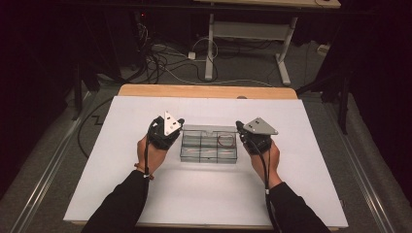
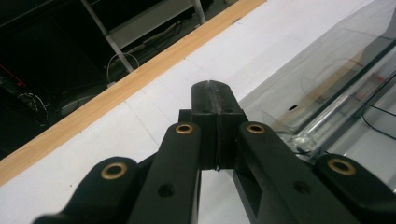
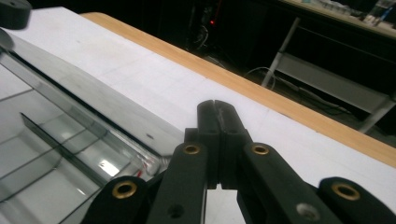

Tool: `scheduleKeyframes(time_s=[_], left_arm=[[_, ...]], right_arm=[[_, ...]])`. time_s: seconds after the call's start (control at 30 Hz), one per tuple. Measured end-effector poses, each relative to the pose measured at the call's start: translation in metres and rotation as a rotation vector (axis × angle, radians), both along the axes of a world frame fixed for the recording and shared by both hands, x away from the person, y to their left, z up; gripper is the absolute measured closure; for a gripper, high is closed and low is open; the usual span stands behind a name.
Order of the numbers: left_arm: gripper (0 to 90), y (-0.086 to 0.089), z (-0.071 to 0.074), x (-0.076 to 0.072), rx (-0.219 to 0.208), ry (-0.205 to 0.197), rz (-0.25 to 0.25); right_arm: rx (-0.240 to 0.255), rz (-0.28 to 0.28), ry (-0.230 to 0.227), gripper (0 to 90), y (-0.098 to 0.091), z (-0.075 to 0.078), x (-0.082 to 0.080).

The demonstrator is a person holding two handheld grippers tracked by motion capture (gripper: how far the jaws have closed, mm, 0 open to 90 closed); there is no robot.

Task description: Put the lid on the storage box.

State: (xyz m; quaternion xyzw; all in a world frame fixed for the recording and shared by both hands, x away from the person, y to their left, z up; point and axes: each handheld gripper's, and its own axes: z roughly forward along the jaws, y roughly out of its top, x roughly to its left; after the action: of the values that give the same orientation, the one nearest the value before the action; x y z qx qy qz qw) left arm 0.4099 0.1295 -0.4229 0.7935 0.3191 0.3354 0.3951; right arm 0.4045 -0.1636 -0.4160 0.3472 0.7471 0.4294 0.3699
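Note:
A clear plastic organizer box (image 1: 209,144) with several compartments lies in the middle of the white table top (image 1: 121,194); its lid is swung open toward the far side. One compartment at the right holds a coil of red wire (image 1: 226,141). My left gripper (image 1: 180,122) sits at the box's left end, jaws pressed together with nothing between them (image 2: 214,95). At the box's right end my right gripper (image 1: 239,127) is shut and empty too (image 3: 217,112). The box (image 2: 327,93) lies to the right of the left jaws and the box (image 3: 56,135) to the left of the right jaws.
The table's wooden far edge (image 1: 209,91) runs behind the box. Beyond it stand a desk frame (image 1: 243,34) and loose cables (image 1: 160,60) on the floor. Bare white surface lies on all sides of the box.

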Motion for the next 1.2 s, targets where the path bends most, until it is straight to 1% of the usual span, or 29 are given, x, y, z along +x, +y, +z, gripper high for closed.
scheduleKeyframes(time_s=[0.13,0.37,0.47,0.53,0.6,0.67,0.77,0.83,0.9,0.93,1.07,1.2], left_arm=[[87.9,0.000,-0.002,-0.002,0.005,-0.005,-0.001],[87.9,0.000,-0.005,-0.006,0.003,-0.009,0.001],[87.9,-0.001,-0.007,-0.008,0.009,-0.021,0.002],[87.9,-0.001,-0.008,-0.010,0.007,-0.027,0.004],[87.9,-0.001,-0.008,-0.011,0.004,-0.030,0.002],[87.9,-0.001,-0.007,-0.013,-0.001,-0.037,-0.003],[87.9,-0.004,-0.005,-0.018,0.024,-0.063,-0.014],[87.9,-0.005,-0.005,-0.020,0.023,-0.064,-0.025],[87.9,-0.005,-0.006,-0.021,0.016,-0.054,-0.043],[87.8,-0.005,-0.006,-0.022,0.020,-0.052,-0.050],[87.8,-0.006,-0.011,-0.026,0.017,-0.039,-0.078],[87.8,-0.006,-0.016,-0.029,0.025,-0.025,-0.098]], right_arm=[[0.003,0.006,-0.009,90.0,0.001,0.000,-0.003],[0.022,0.014,-0.009,90.0,0.000,-0.003,-0.006],[0.027,0.017,-0.011,90.0,0.000,-0.004,-0.008],[0.030,0.028,-0.014,90.0,0.001,-0.003,-0.010],[0.028,0.025,-0.028,90.0,0.002,-0.003,-0.012],[0.034,0.036,-0.024,90.0,0.002,-0.004,-0.013],[0.015,0.050,-0.025,90.0,0.006,-0.006,-0.014],[0.012,0.062,-0.023,90.0,0.009,-0.006,-0.016],[0.004,0.075,-0.024,90.0,0.010,-0.007,-0.018],[0.000,0.082,-0.024,90.0,0.010,-0.008,-0.019],[0.006,0.110,-0.007,90.0,0.009,-0.011,-0.023],[0.003,0.140,0.012,90.0,0.007,-0.014,-0.029]])
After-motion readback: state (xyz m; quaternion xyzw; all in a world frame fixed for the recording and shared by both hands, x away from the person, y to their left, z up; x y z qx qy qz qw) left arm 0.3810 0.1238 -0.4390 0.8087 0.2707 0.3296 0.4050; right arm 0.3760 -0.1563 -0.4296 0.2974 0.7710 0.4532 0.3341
